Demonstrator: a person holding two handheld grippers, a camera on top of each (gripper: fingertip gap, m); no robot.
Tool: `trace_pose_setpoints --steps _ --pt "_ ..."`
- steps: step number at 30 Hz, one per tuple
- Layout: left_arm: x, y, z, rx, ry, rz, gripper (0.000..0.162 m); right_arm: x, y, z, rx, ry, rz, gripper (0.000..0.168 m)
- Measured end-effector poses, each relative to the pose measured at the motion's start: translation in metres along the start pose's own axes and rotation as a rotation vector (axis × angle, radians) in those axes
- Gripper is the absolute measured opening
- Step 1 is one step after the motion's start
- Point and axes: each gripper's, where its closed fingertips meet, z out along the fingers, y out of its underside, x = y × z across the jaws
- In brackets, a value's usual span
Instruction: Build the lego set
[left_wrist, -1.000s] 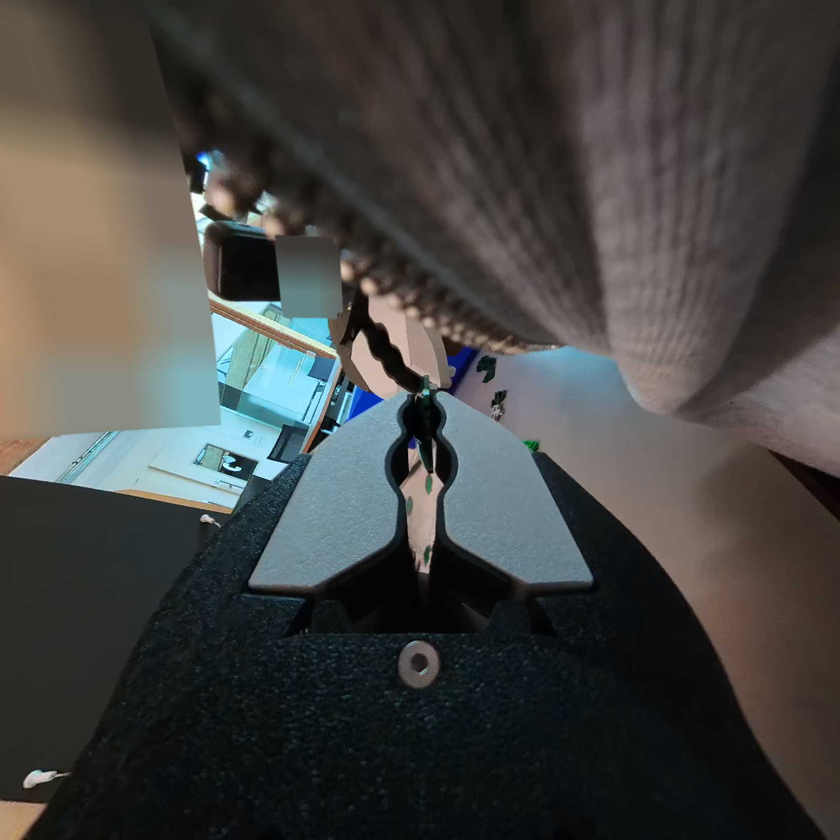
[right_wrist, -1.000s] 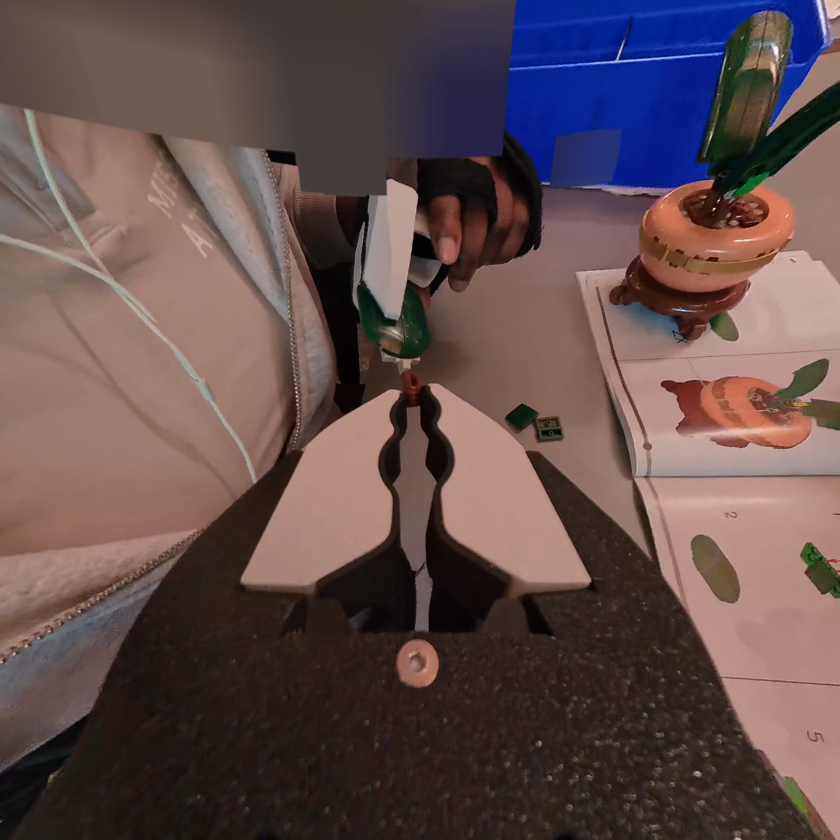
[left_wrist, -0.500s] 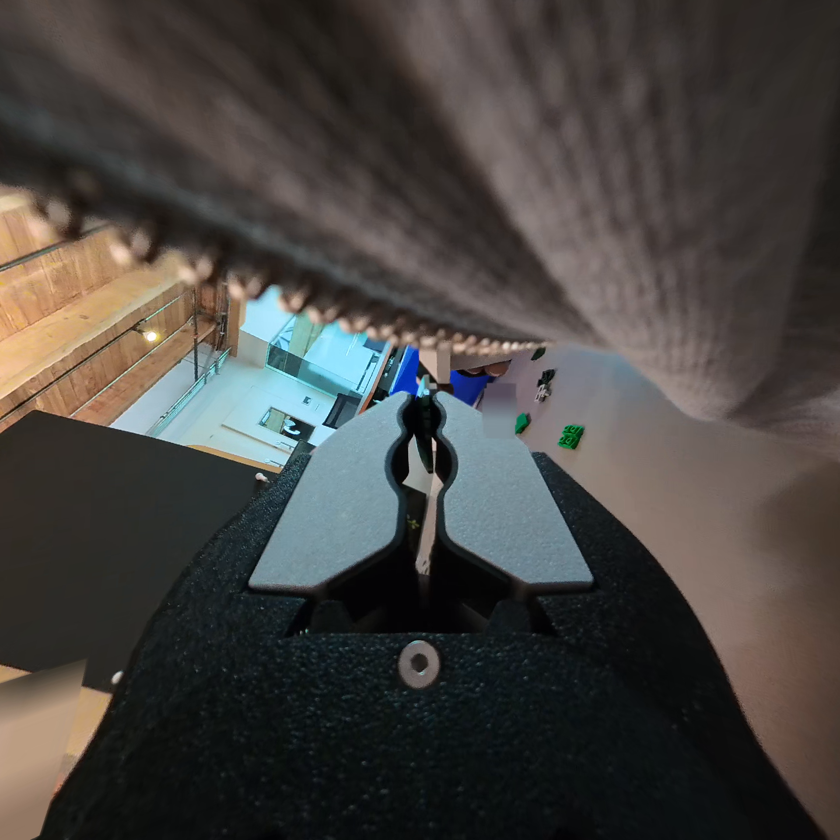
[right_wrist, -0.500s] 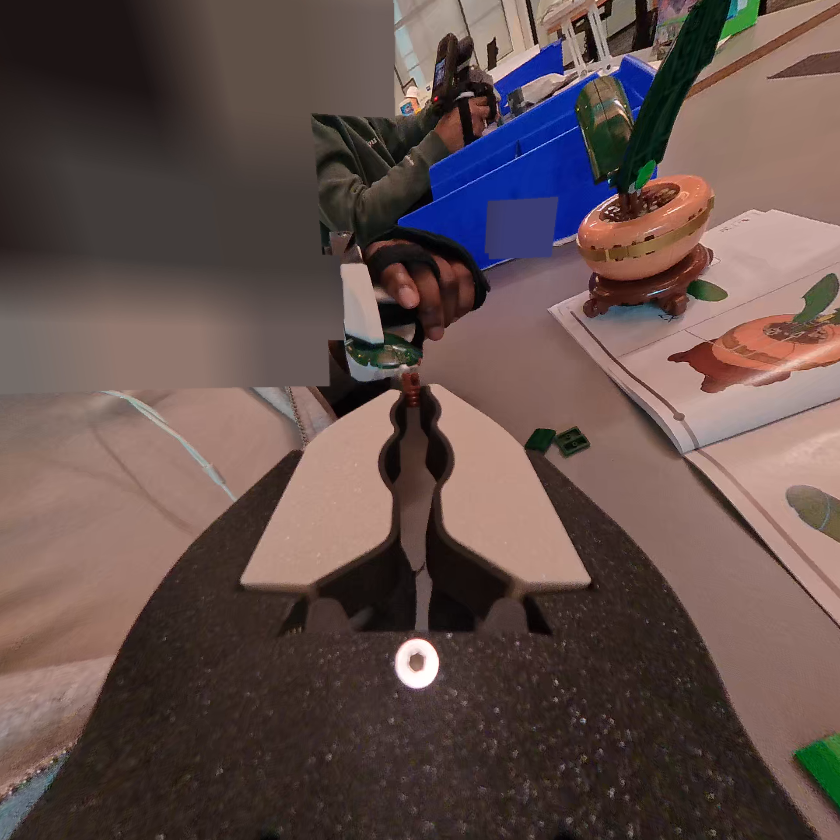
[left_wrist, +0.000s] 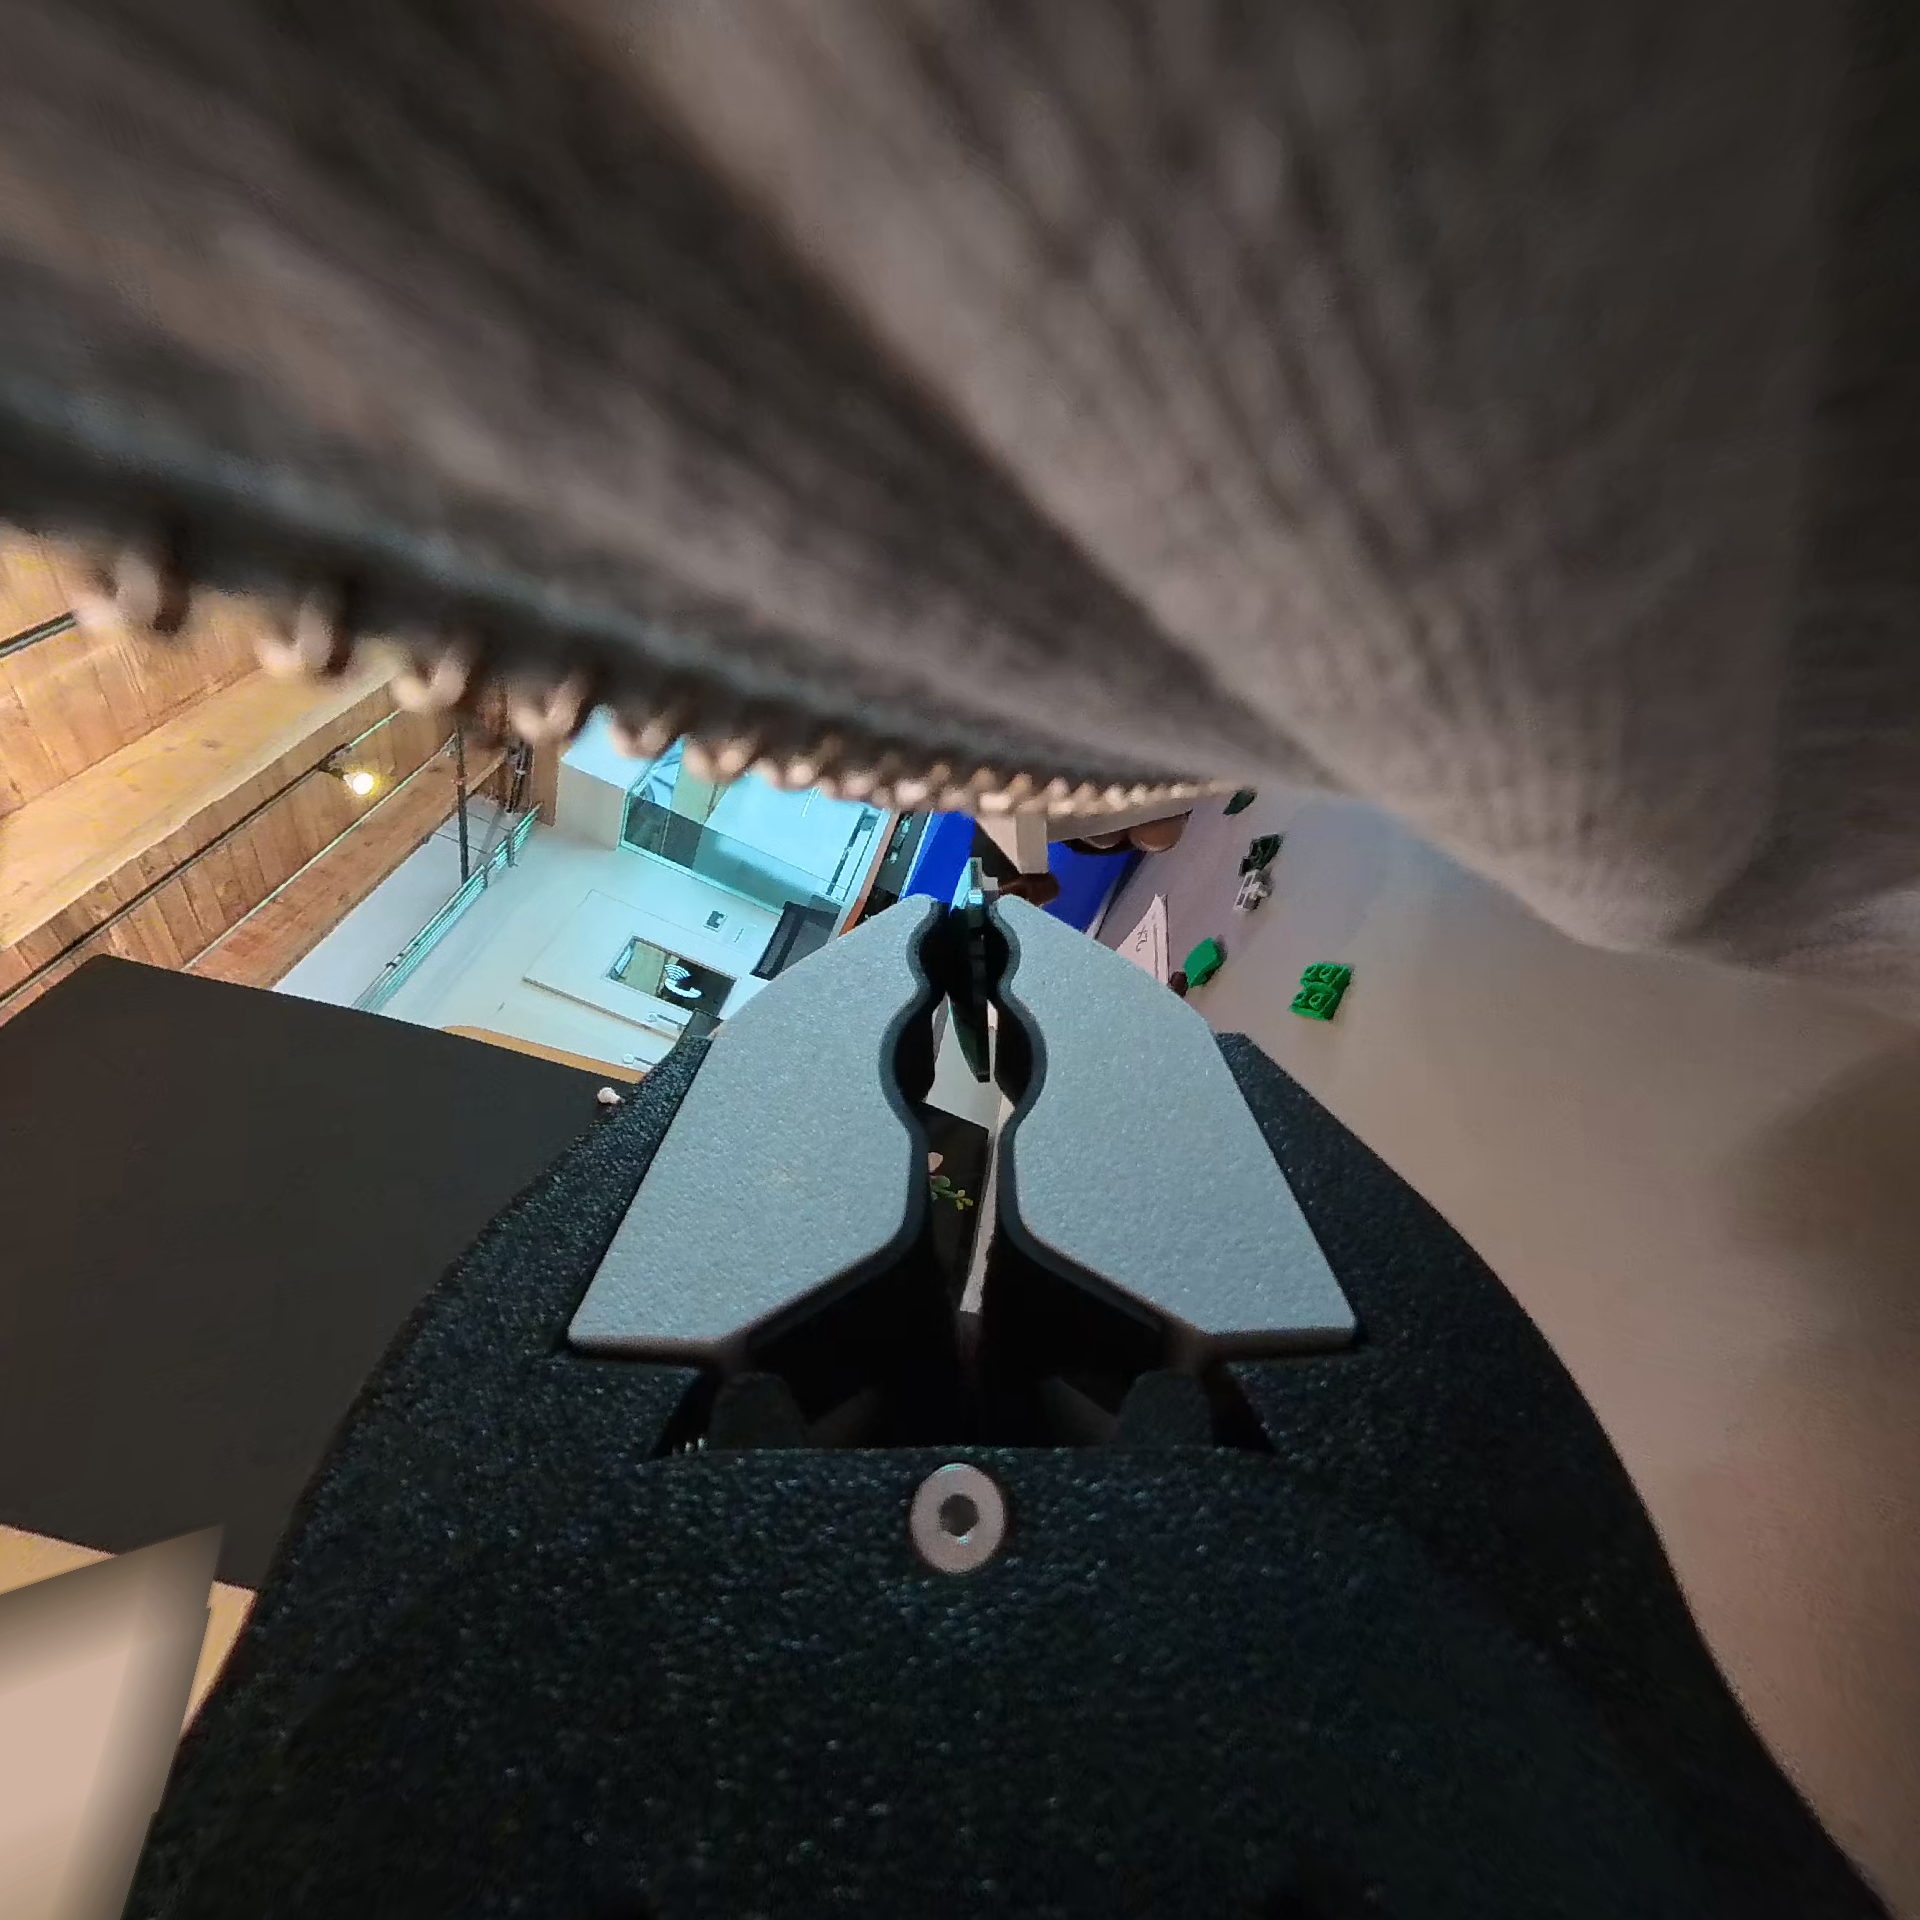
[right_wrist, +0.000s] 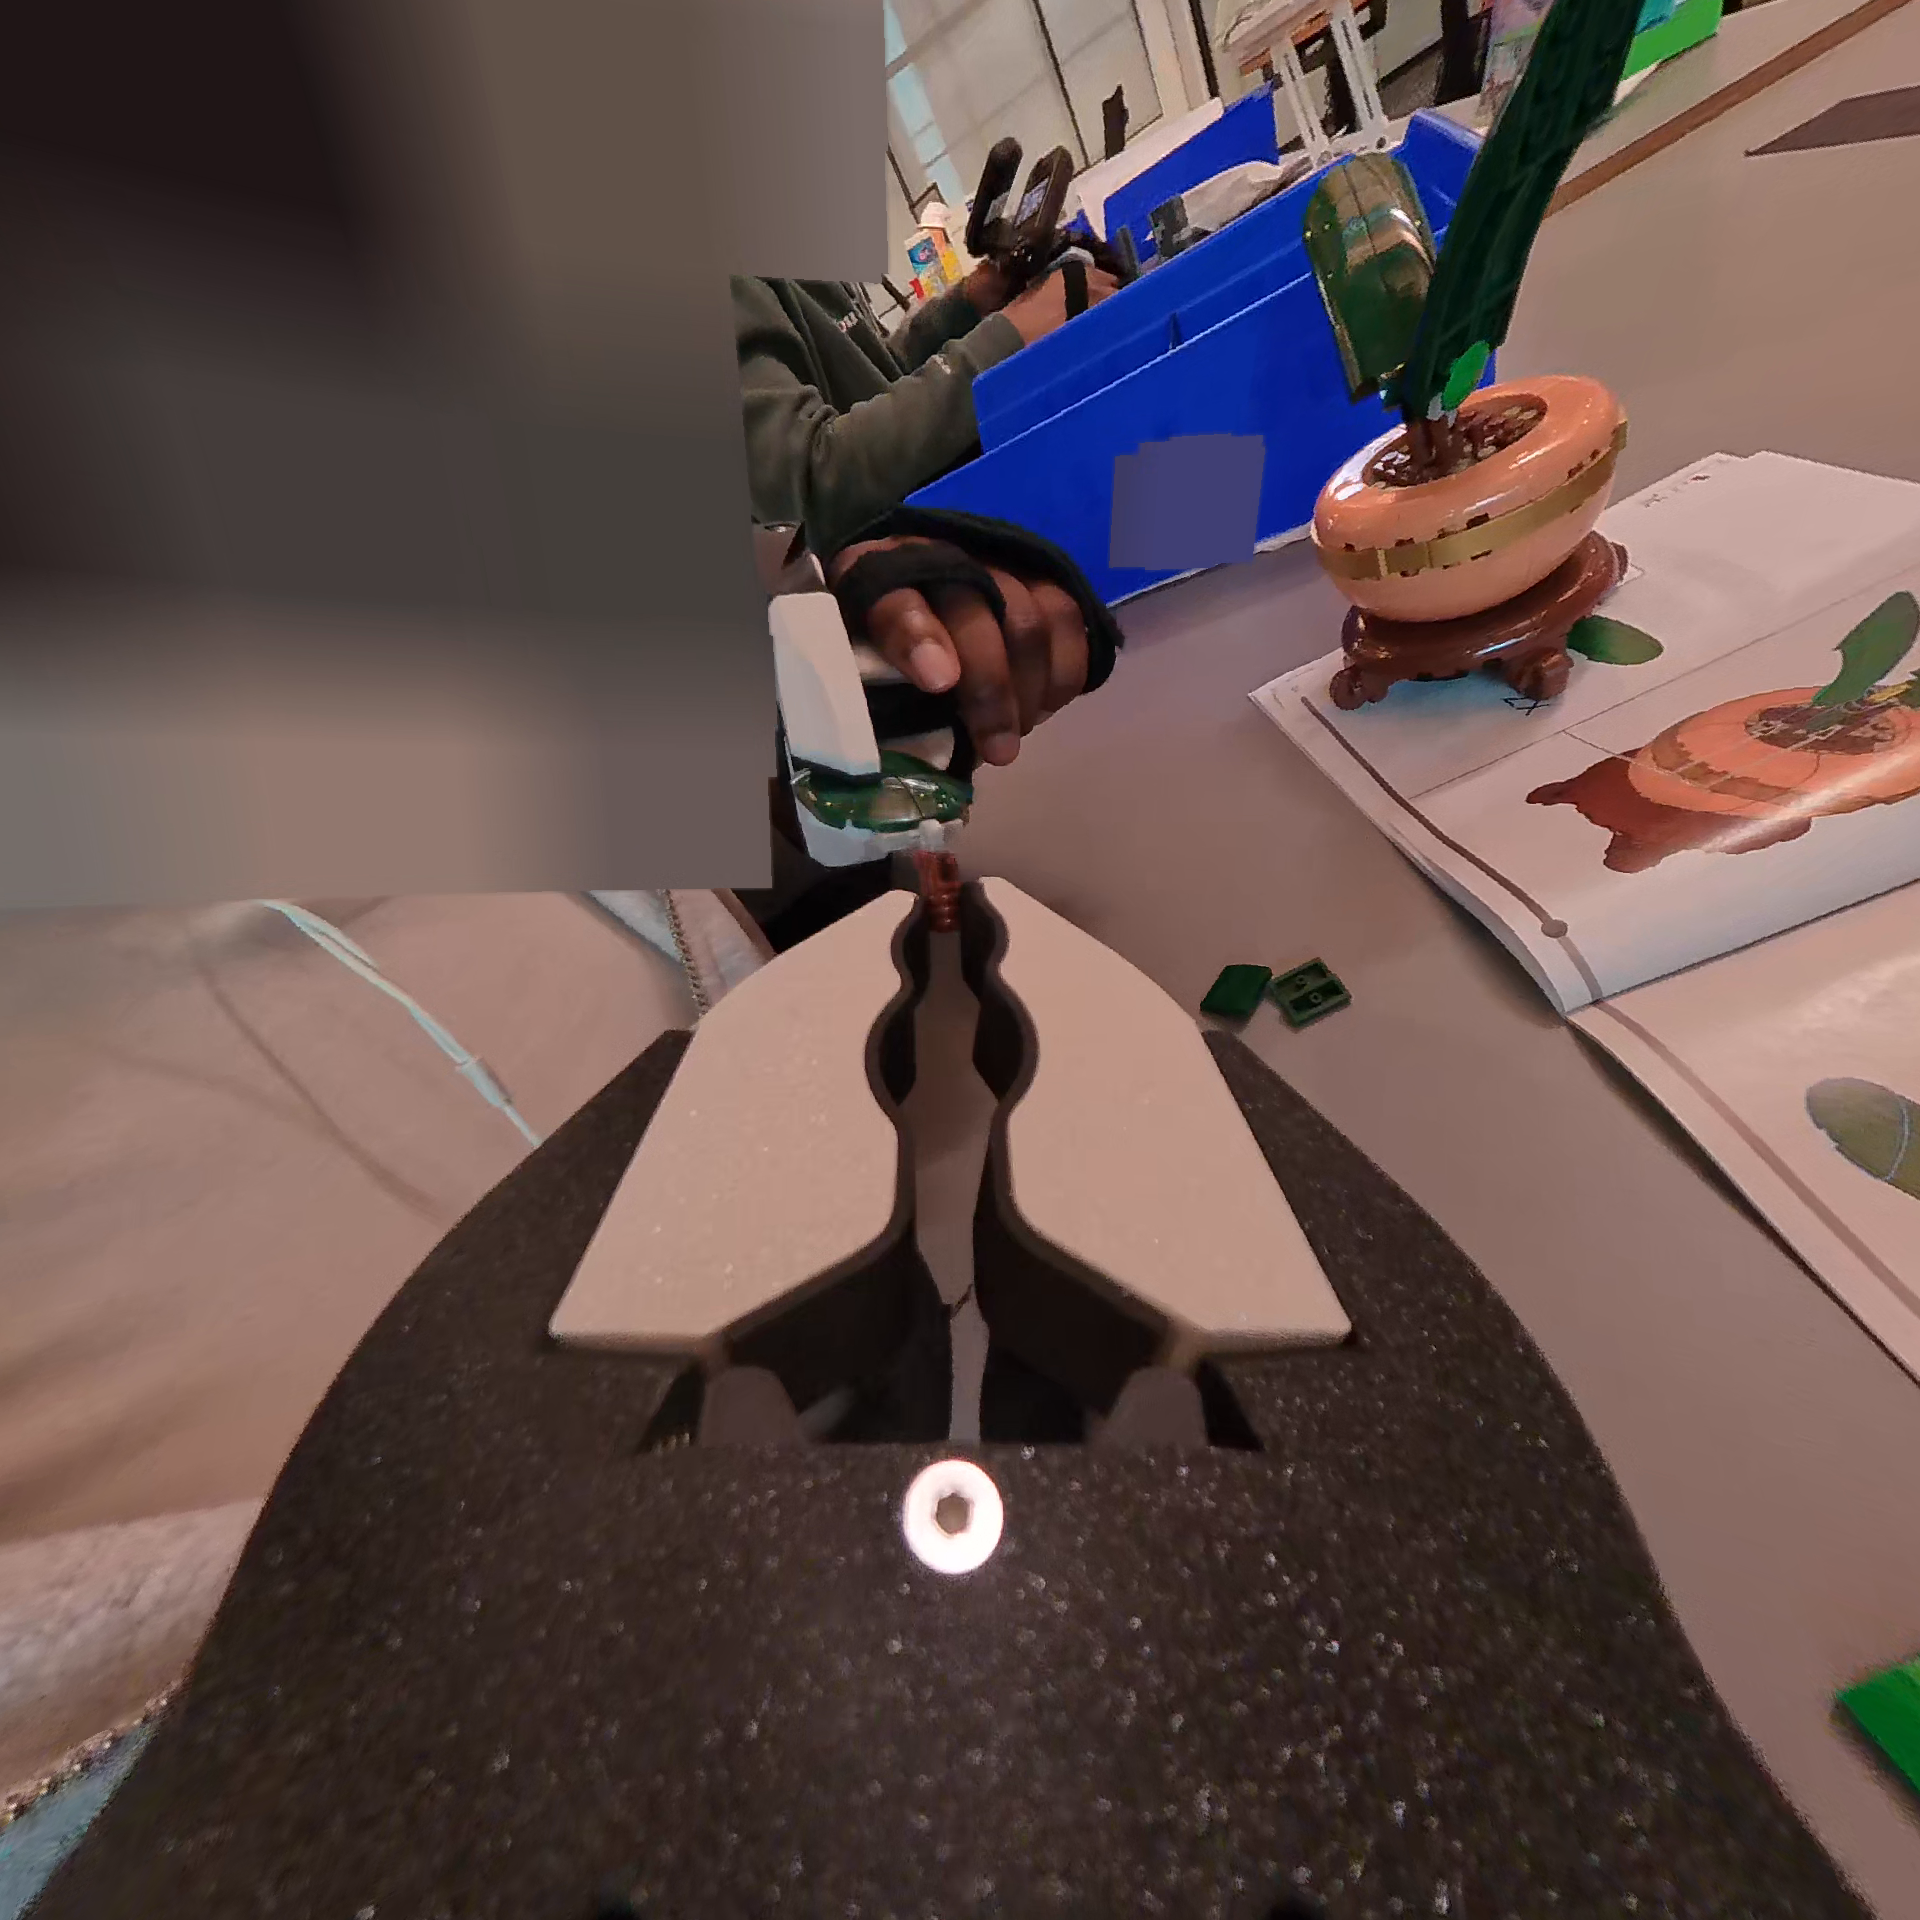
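Observation:
My right gripper (right_wrist: 942, 896) is shut on a small brown stem piece (right_wrist: 942, 906) that sticks out past its tips. My left gripper (left_wrist: 971, 912) is shut on a dark green leaf piece (left_wrist: 974, 997), seen edge-on between its jaws. In the right wrist view the leaf piece (right_wrist: 883, 805) lies flat between the left gripper's white fingers (right_wrist: 826, 696), held by a gloved hand (right_wrist: 971, 639). The stem's top end meets a white part under the leaf. The built lego pot (right_wrist: 1465, 509) with tall green leaves stands at the right on the instruction booklet (right_wrist: 1683, 883).
Two dark green tiles (right_wrist: 1273, 992) lie on the grey table by my right fingers, and a bright green brick (right_wrist: 1881, 1714) at the lower right. A blue bin (right_wrist: 1195, 416) stands behind. Green bricks (left_wrist: 1320, 987) show in the left wrist view under a grey knitted sleeve (left_wrist: 1143, 364). My two grippers' fingertips are within a few centimetres of each other. From either gripper's tips it is about 20 cm to the built lego pot (right_wrist: 1465, 509).
Both grippers tilted up from looking down at the table. The leaf piece turned from upright to lying flat, and the brown stem stayed pressed against its underside.

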Motion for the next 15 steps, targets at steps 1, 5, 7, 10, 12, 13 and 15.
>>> trace_pose_setpoints --steps 1,5,7,10,12,13,15 --pt "0.0 0.0 0.0 0.0 0.0 0.001 0.005 0.001 0.0 -0.001 0.001 0.006 0.003 0.005" --pt "0.001 -0.001 0.001 0.001 0.0 0.016 0.005 0.002 -0.001 -0.004 0.018 0.01 -0.007 0.005" --pt "0.001 -0.001 0.001 -0.001 -0.001 0.014 0.005 0.001 -0.007 -0.005 0.068 -0.025 -0.005 0.005" --pt "-0.002 0.007 0.001 -0.021 -0.046 -0.047 0.005 0.015 -0.013 -0.015 0.155 -0.006 0.043 0.005" --pt "-0.004 0.016 -0.001 -0.029 -0.082 -0.141 0.005 0.049 0.018 -0.019 -0.035 0.199 -0.063 0.005" --pt "-0.004 0.019 -0.003 -0.029 -0.09 -0.177 0.004 0.067 0.04 -0.024 -0.192 0.32 -0.166 0.005" --pt "-0.001 0.022 -0.004 -0.039 -0.089 -0.19 0.005 0.08 0.061 -0.029 -0.379 0.431 -0.31 0.006"
